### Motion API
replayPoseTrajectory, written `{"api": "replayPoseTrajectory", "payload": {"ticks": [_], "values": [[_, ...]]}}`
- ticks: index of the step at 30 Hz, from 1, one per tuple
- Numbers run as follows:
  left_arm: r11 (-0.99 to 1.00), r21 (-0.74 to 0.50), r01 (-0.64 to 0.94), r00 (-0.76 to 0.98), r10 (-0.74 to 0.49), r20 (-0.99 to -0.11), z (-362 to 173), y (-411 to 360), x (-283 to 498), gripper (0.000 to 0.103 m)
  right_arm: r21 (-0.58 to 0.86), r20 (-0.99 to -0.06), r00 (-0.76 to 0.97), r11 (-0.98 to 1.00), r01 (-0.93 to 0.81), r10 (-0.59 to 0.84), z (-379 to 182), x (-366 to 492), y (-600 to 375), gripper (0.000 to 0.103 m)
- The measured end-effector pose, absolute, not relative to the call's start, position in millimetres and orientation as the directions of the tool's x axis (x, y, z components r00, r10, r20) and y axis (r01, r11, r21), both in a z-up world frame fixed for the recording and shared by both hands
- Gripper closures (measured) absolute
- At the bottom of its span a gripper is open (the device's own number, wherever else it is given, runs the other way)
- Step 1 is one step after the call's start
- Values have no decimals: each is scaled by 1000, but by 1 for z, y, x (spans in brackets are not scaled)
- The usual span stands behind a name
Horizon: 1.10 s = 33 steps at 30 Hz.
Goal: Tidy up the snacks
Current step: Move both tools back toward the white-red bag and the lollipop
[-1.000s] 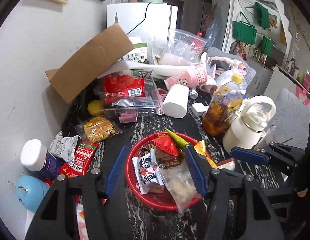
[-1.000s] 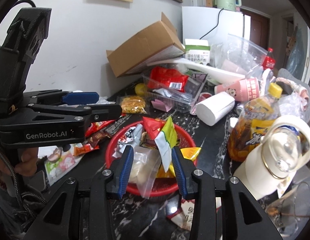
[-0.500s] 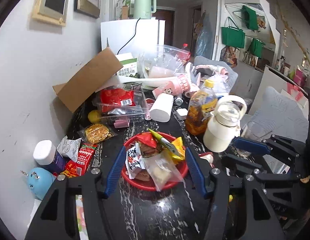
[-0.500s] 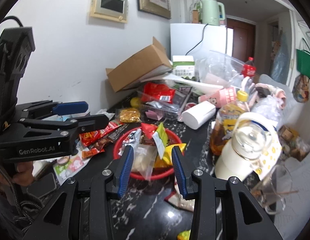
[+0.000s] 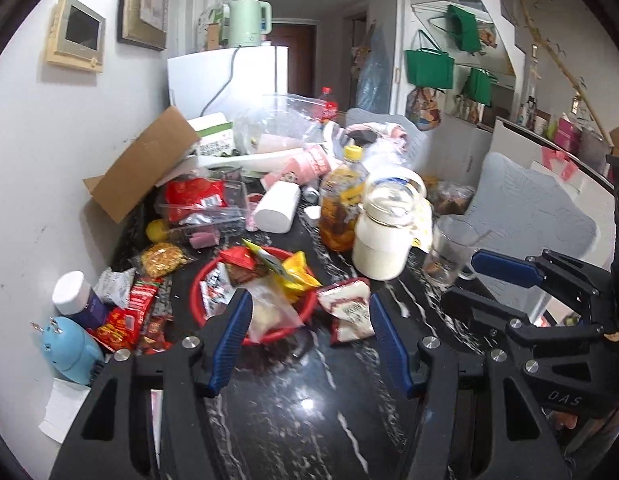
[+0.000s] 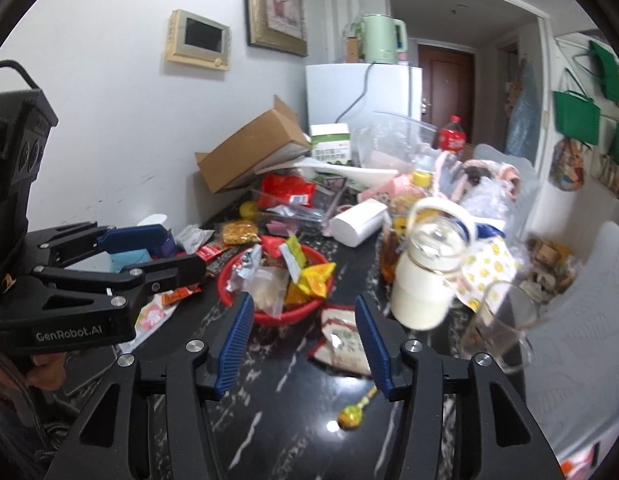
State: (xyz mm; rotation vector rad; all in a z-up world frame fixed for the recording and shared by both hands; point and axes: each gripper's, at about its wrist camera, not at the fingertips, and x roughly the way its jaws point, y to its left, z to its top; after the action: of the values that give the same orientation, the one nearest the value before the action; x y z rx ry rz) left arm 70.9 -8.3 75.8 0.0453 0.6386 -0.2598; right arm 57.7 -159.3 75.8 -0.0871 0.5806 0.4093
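Observation:
A red basket (image 5: 199, 288) (image 6: 229, 276) heaped with snack packets sits mid-table on the black marble top. A red and white snack packet (image 5: 349, 308) (image 6: 341, 340) lies just right of it. A small yellow candy (image 6: 351, 414) lies nearer me. Loose red snack packets (image 5: 129, 312) lie left of the basket. My left gripper (image 5: 309, 344) is open and empty, held back from the basket. My right gripper (image 6: 303, 344) is open and empty, just before the red and white packet. Each gripper shows in the other's view.
A white jug (image 5: 383, 232) (image 6: 423, 276), an oil bottle (image 5: 341, 200), a glass mug (image 5: 449, 248) (image 6: 497, 328) and a white roll (image 5: 277, 210) stand right and behind. A cardboard box (image 5: 145, 168), clear tray (image 5: 205, 208), blue object (image 5: 69, 348) and white-capped jar (image 5: 75, 294) crowd the left.
Both grippers have pulled back and up from the basket, so more of the table shows. The right gripper's jaws have opened wider. The red and white packet and the candy have come into view.

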Motion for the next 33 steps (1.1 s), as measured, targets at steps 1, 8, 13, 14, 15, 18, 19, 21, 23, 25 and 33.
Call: {"api": "replayPoseTrajectory", "payload": {"ticks": [1,8,13,14,15,18,19,21,23,25,33], "values": [[965,-41,260,767,-232,-598,74,-12,69,43,34,-551,761,921,-389,342,75,55,-163,51],[955,-58,291,736,-262,-624,57,-32,60,43,32,-568,772,945,-326,285,65,36,-186,46],[952,-68,298,717,-271,-642,46,-41,59,43,30,-587,769,956,-292,253,55,26,-197,46],[952,-70,299,714,-271,-646,44,-42,59,43,33,-591,767,957,-288,251,52,25,-199,46],[951,-75,300,708,-274,-651,41,-43,59,43,37,-596,763,958,-284,249,49,24,-200,46],[948,-89,305,691,-284,-665,32,-46,59,43,51,-610,753,961,-273,246,41,23,-204,46],[948,-92,305,686,-286,-669,29,-46,60,43,56,-615,749,961,-270,246,38,23,-205,46],[948,-97,304,678,-287,-677,23,-47,60,43,68,-628,738,962,-264,247,30,25,-207,46],[947,-104,302,667,-288,-687,16,-47,62,43,74,-642,726,963,-259,245,22,25,-208,46],[946,-116,304,654,-295,-697,8,-47,65,43,83,-657,713,963,-256,246,14,27,-208,46],[948,-133,289,615,-290,-734,-20,-45,75,43,98,-710,660,963,-251,244,-19,41,-204,46]]}}
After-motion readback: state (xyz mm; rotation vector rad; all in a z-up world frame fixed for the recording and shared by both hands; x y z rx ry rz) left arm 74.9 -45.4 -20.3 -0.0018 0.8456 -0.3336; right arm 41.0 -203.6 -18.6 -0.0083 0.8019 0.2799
